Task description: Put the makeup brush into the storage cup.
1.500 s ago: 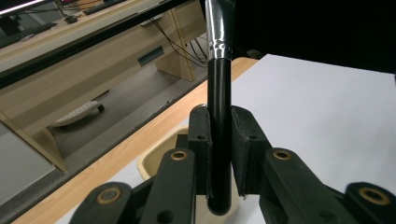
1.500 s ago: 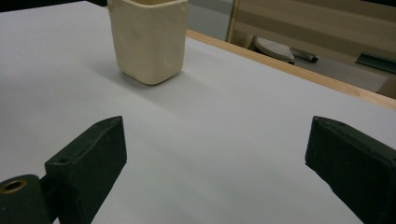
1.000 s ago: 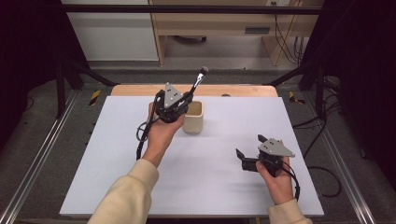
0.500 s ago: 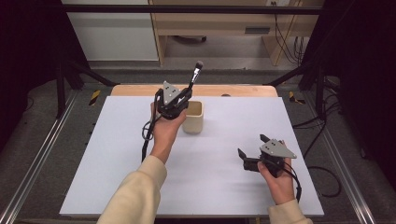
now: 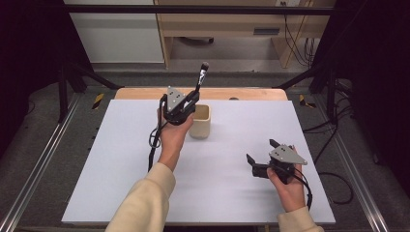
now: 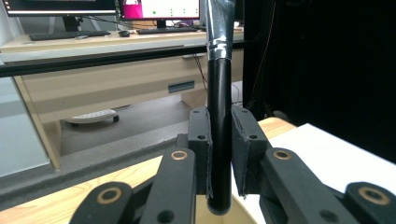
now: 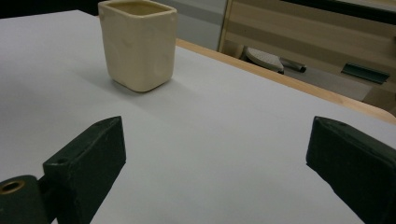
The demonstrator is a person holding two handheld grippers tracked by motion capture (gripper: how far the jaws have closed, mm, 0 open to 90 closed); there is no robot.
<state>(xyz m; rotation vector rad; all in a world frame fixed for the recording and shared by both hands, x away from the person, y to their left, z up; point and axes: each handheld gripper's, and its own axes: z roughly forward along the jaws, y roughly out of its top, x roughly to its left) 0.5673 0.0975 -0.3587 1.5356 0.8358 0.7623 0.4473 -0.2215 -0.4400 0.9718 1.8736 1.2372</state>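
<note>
A black-handled brush (image 5: 200, 79) with a silver ferrule (image 6: 219, 23) stands nearly upright in my left gripper (image 5: 191, 99), which is shut on its handle (image 6: 219, 135). The brush's lower end hangs just above the rim of a cream square cup (image 5: 200, 122), which stands on the white table top (image 5: 121, 159). My left gripper hovers at the cup's left side. My right gripper (image 5: 262, 154) rests low at the right front of the table, open, with nothing between its jaws. The same cup (image 7: 138, 43) shows ahead and to the left in the right gripper view.
The wooden table edge (image 5: 251, 93) runs behind the white top. Beyond it are a desk with monitors (image 6: 159, 9) and a keyboard (image 6: 56, 35). Metal rails (image 5: 34, 174) flank the table.
My left gripper has lifted and tilted the brush from a slant toward upright, over the cup. The right gripper has stayed in place.
</note>
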